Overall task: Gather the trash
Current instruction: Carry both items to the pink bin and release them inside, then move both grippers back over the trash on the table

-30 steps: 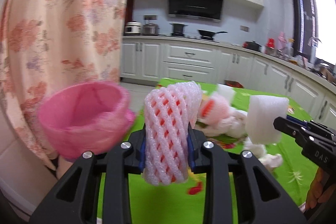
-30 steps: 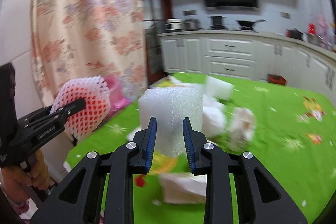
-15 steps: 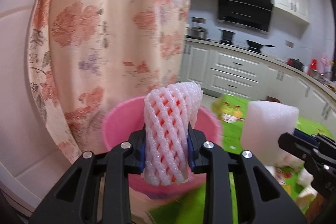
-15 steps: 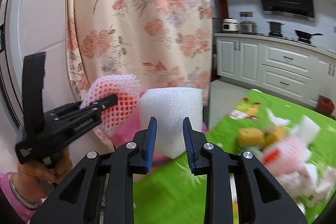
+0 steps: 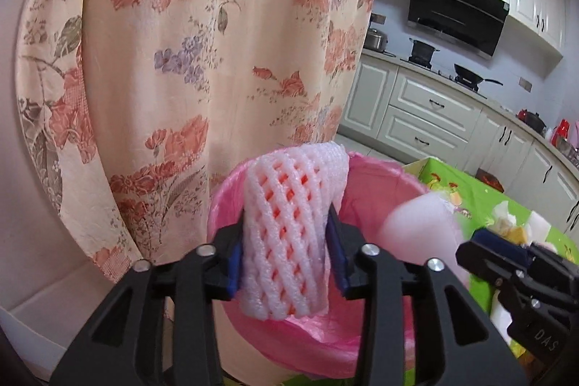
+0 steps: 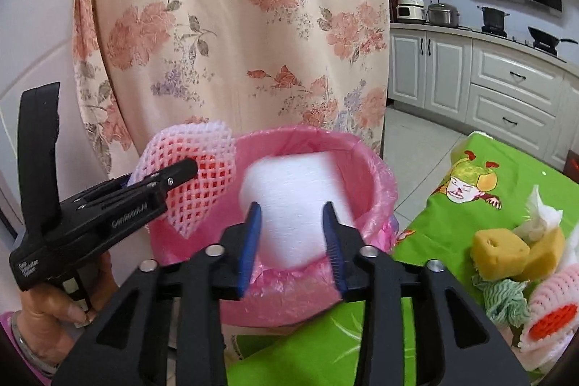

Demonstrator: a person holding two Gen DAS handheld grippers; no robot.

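Note:
A pink-lined bin stands by the table's corner, in front of a flowered curtain. My left gripper hangs over the bin's near rim. Its jaws are opening, and its pads still touch the white-and-pink foam net between them. My right gripper is over the bin too, and its jaws are opening. The white foam block shows blurred just past its pads, above the bin's mouth, and looks loose.
The flowered curtain hangs close behind the bin. To the right, a green-clothed table carries yellow sponges, crumpled tissue, a green rag and another foam net. A person's hand holds the left gripper. Kitchen cabinets line the back.
Both grippers swung left from over the table to the pink bin by the curtain. Both pairs of jaws have widened. The net still sits between the left pads. The white block has gone blurred.

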